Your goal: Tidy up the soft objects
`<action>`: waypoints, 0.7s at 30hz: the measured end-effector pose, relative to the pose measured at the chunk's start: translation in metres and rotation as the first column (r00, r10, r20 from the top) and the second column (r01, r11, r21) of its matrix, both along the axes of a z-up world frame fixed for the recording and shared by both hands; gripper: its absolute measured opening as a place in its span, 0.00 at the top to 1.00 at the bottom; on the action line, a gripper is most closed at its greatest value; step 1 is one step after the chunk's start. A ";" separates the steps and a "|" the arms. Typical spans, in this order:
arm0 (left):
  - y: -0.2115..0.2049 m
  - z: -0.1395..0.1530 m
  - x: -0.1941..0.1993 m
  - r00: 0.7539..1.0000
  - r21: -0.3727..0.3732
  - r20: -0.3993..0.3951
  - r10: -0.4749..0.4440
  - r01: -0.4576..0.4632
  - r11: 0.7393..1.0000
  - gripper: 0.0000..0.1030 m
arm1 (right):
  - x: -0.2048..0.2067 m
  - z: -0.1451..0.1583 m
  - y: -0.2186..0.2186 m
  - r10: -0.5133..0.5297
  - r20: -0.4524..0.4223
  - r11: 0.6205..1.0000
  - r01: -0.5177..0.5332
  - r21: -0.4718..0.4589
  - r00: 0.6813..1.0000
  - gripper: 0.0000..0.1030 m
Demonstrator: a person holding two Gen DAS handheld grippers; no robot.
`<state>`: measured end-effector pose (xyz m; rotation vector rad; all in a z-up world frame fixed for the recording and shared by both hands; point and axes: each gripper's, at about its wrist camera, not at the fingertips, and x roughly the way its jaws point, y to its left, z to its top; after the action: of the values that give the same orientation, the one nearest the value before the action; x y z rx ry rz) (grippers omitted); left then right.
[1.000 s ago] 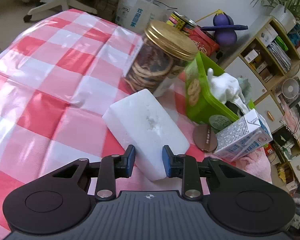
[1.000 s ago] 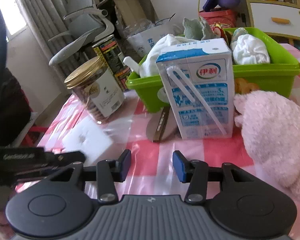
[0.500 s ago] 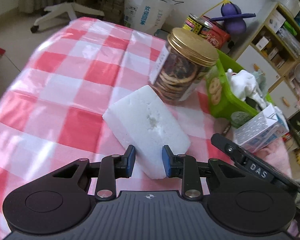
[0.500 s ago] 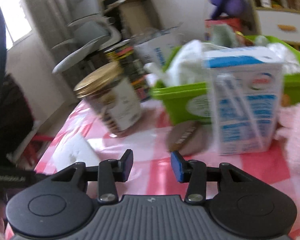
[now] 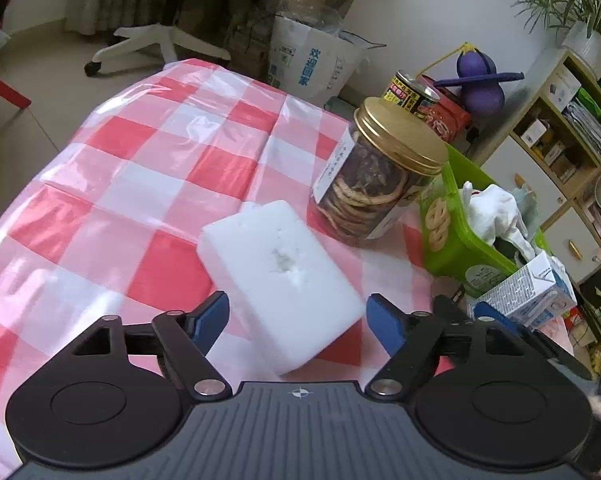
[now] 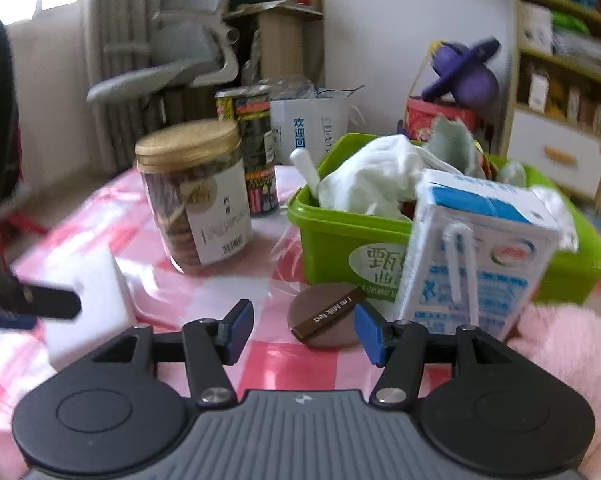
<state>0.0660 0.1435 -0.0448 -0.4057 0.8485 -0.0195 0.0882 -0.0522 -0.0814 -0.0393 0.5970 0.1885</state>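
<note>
On the glossy red-and-white checked tablecloth (image 5: 172, 184) lies a white foam block (image 5: 278, 276), rectangular, crumbly, pitted in the middle. The left gripper (image 5: 298, 320) has its blue-padded jaws spread wide on either side of the block's near end, not touching it; half a second ago they stood narrow at that end. Beside the block stands a clear jar (image 5: 374, 184) with a ribbed gold lid, packed with dried slices. A green plastic bin (image 6: 340, 236) holds crumpled white cloth (image 6: 374, 178). A milk carton (image 6: 472, 256) stands before it, a fluffy pink toy (image 6: 564, 344) alongside. The right gripper (image 6: 302, 330) hovers with jaws wide, empty, near a brown round disc (image 6: 324, 320).
</note>
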 end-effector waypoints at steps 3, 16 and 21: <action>-0.010 -0.002 0.003 0.998 0.043 0.001 0.065 -0.065 0.997 0.23 | 0.006 -0.006 0.011 -0.008 0.017 0.996 0.010 -0.093 1.000 0.71; -0.024 -0.011 0.007 0.998 0.128 -0.008 0.064 -0.063 0.990 0.42 | 0.011 -0.004 0.011 0.017 -0.030 0.999 -0.019 -0.049 0.999 1.00; -0.022 -0.007 0.005 0.999 0.111 0.005 -0.032 0.032 0.993 0.56 | 0.001 0.004 -0.008 0.093 -0.064 0.992 -0.087 0.096 0.994 1.00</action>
<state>0.0708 0.1211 -0.0523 -0.2872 0.8454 -0.0032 0.0893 -0.0607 -0.0778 0.0302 0.6544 0.3062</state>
